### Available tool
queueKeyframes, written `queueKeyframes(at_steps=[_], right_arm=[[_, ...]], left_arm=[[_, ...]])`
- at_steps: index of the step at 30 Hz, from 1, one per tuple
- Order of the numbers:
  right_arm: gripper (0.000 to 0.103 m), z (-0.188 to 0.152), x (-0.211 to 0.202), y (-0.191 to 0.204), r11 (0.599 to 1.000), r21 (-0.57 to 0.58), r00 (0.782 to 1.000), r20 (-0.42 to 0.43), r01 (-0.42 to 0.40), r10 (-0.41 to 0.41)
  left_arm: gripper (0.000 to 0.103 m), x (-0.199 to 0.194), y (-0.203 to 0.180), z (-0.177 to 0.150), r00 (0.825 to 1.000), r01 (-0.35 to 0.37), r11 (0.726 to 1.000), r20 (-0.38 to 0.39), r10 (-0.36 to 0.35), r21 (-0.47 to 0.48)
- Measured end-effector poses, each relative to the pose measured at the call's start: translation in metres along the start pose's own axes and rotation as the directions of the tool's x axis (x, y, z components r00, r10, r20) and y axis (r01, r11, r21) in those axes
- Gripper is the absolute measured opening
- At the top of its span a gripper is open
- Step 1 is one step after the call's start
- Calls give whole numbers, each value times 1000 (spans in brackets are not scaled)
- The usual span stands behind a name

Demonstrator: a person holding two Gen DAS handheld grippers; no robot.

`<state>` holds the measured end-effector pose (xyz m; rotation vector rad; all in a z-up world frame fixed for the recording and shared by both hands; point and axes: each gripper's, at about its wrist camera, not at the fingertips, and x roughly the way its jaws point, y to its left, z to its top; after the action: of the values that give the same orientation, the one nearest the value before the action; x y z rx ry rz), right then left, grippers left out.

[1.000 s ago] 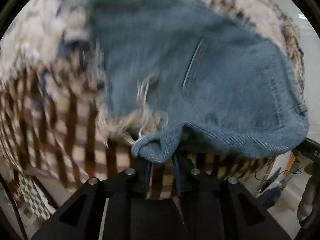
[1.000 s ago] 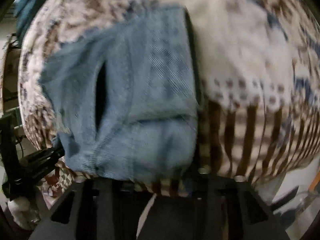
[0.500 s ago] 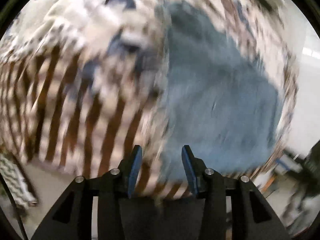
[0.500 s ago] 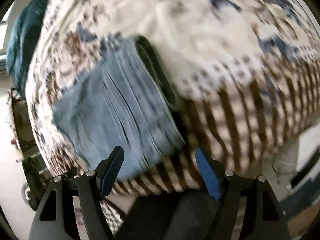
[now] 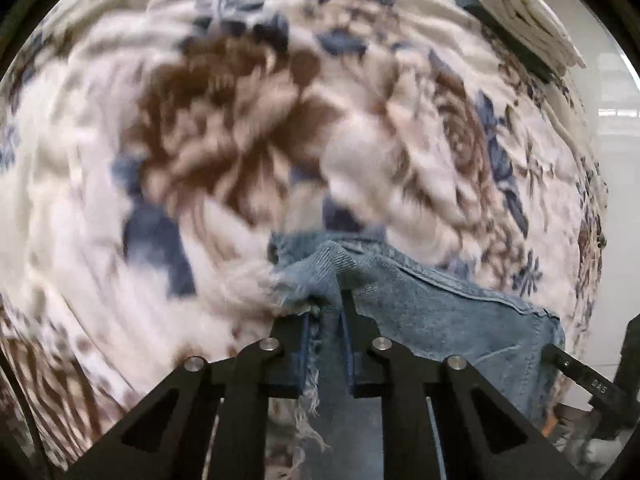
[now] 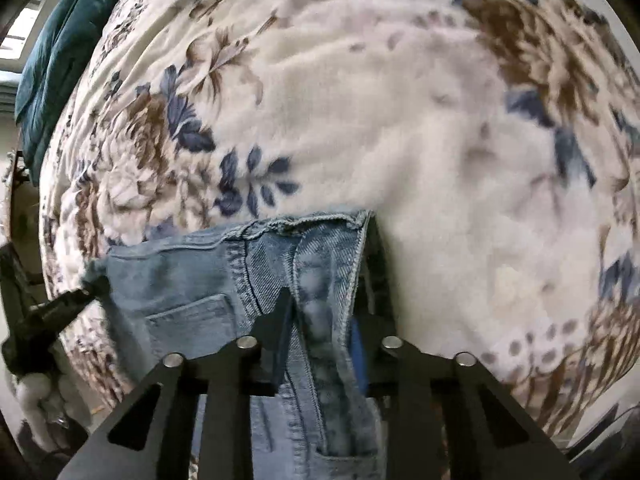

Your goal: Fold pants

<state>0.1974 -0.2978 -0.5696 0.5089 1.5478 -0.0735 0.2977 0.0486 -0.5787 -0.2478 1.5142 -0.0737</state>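
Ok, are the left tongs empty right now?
No, the left tongs are shut on a frayed edge of the jeans above the floral blanket.

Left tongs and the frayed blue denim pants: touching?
Touching. Left wrist view shows the left tongs pinched shut on the frayed blue denim pants.

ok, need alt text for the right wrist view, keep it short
The right gripper is shut on a bunched edge of light-blue denim pants, held over a cream bedspread printed with brown and blue flowers. At far left the left gripper pinches the pants' other end, and a dark teal cloth lies beyond.
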Motion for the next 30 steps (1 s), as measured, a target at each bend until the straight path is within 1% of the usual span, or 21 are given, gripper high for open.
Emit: queueKeyframes(at_steps=[2,3,5,7,9,10,11,12,13,15,17,18,21,22,23,24,25,26,27,28,30], right_arm=[[24,0,-1,-5,1000,18,1000,6,1,-1],[24,0,2,-5,1000,20,1000,-5,3,-3],[24,-1,7,-5,1000,18,999,-49,-2,3],[26,4,8,-7,999,34,996,-88,-22,25],[30,8,-1,-9,997,49,993,-99,-66,70],[33,9,-6,-11,995,52,991,-98,-82,87],[42,9,-11,-11,995,50,991,-95,-87,92],[51,8,-16,-11,996,42,992,-94,-84,87],[54,5,-18,-11,996,38,992,-97,-77,80],[55,-5,-20,-13,996,41,988,-130,-77,81],[55,-19,-18,-17,996,45,982,-168,-82,89],[55,-29,-15,-19,996,43,978,-187,-82,88],[55,-55,-1,-26,996,50,966,-243,-78,88],[55,-63,5,-28,995,55,961,-258,-85,97],[54,-72,12,-29,993,62,955,-273,-98,111],[44,-79,18,-29,992,65,950,-287,-111,125],[36,-84,21,-29,992,61,950,-288,-108,121],[27,-89,24,-30,995,46,953,-287,-91,101],[26,-92,26,-32,996,43,955,-283,-81,90],[26,-93,28,-36,995,51,956,-279,-82,93],[27,-94,32,-39,993,55,949,-295,-102,114]], left_arm=[[10,1,6,10,999,-41,999,18,41,2],[10,5,9,15,999,-38,999,6,38,-8],[10,13,17,25,999,5,999,-39,-7,-47],[11,9,21,27,998,35,997,-54,-38,-68],[17,-5,28,21,996,68,994,-59,-73,-85],[26,-12,32,17,996,71,993,-50,-76,-94],[35,-20,38,10,996,78,991,-40,-83,-109],[38,-26,43,1,994,97,987,-42,-103,-132],[40,-27,44,-5,991,111,983,-54,-120,-146],[40,-27,42,-30,982,136,975,-107,-157,-177],[40,-18,37,-56,967,155,970,-172,-187,-186],[40,-14,30,-65,963,151,973,-198,-185,-176],[40,12,16,-102,938,126,981,-304,-167,-149],[40,24,11,-113,927,124,982,-337,-166,-145],[38,30,8,-119,927,114,985,-343,-153,-130],[33,34,3,-125,938,87,991,-327,-116,-103],[21,33,0,-128,947,73,995,-309,-92,-74],[16,32,-4,-129,953,60,998,-296,-65,-26],[16,29,-3,-129,959,43,999,-281,-39,6],[16,26,0,-126,963,36,999,-269,-33,7],[16,17,11,-116,970,18,1000,-243,-17,0]])
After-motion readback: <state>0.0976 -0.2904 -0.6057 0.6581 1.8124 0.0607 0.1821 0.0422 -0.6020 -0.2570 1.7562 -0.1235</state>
